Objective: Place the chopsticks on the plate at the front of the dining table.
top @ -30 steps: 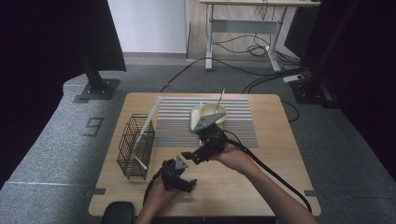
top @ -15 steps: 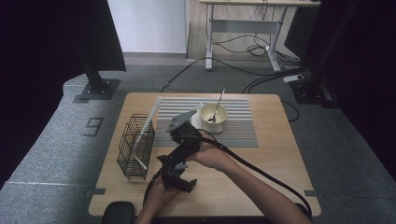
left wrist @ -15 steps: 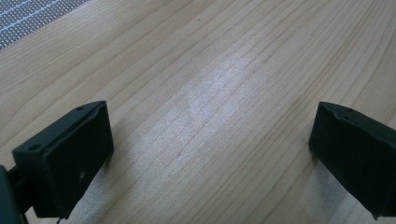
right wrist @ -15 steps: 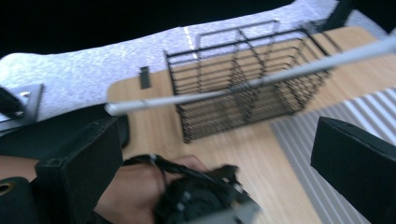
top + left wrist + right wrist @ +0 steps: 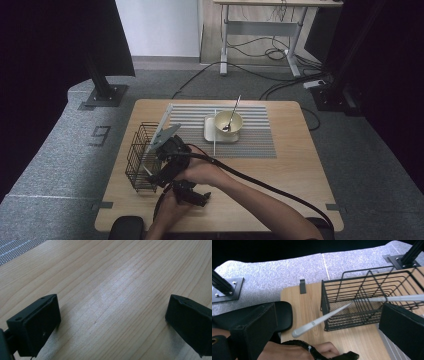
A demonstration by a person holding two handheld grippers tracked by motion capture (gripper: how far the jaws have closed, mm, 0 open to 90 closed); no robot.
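My right gripper [image 5: 172, 150] hangs by the wire basket [image 5: 142, 157] at the table's left, jaws wide apart around nothing. One white chopstick [image 5: 322, 318] leans from the basket toward me. I should centre it between my jaws before closing; my left gripper [image 5: 190, 192] rests spread on the near table.

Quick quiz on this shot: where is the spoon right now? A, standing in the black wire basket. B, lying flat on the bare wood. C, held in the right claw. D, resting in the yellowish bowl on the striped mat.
D: in the high view the spoon sits with its head inside the bowl and its handle leaning out over the rim, on the striped mat, apart from the wire basket.
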